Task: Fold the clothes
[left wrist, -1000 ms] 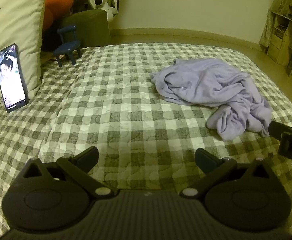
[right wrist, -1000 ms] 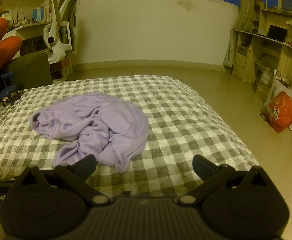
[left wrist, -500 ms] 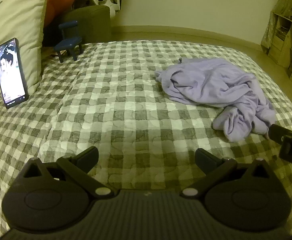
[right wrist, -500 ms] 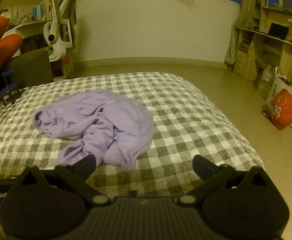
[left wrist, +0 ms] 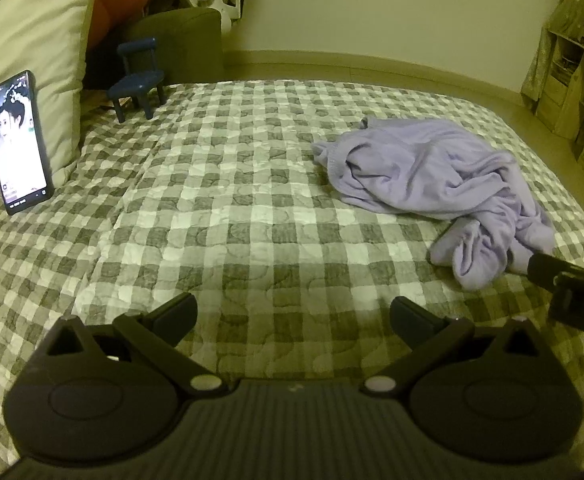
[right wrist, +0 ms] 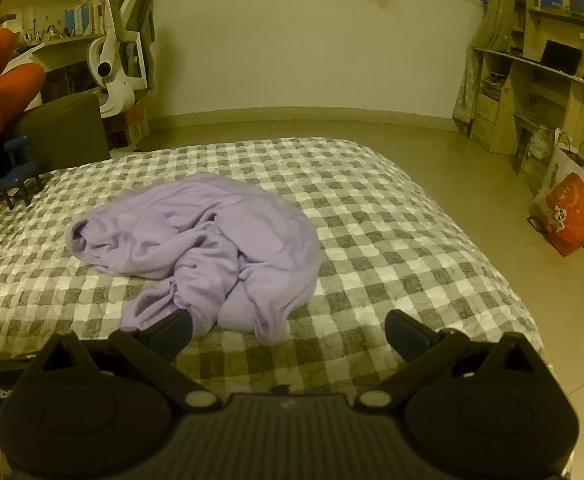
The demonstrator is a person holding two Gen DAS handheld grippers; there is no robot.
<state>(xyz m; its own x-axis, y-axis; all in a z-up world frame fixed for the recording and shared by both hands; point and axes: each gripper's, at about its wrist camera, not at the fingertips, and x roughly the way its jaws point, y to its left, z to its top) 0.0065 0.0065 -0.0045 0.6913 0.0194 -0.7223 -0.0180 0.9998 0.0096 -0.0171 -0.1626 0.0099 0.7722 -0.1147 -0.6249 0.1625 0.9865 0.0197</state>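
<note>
A crumpled lilac garment (left wrist: 443,176) (right wrist: 212,248) lies in a heap on the grey-and-white checked bedspread (left wrist: 228,216) (right wrist: 391,240). My left gripper (left wrist: 293,318) is open over bare bedspread, well to the left of the heap and nearer than it. My right gripper (right wrist: 288,330) is open too, its left fingertip (right wrist: 176,326) just in front of the heap's near edge; whether it touches the cloth I cannot tell. Part of the right gripper's body (left wrist: 571,296) shows at the right edge of the left wrist view. Neither gripper holds anything.
A phone (left wrist: 16,144) with a lit screen leans on a cream pillow (left wrist: 32,52) at the far left. A small blue toy chair (left wrist: 140,78) stands at the bed's far edge. Beyond the bed's right edge are floor, an orange bag (right wrist: 571,216) and wooden shelves (right wrist: 539,92).
Both grippers have moved forward toward the garment, which now looks larger and nearer. The garment itself has not moved, and both grippers stay open.
</note>
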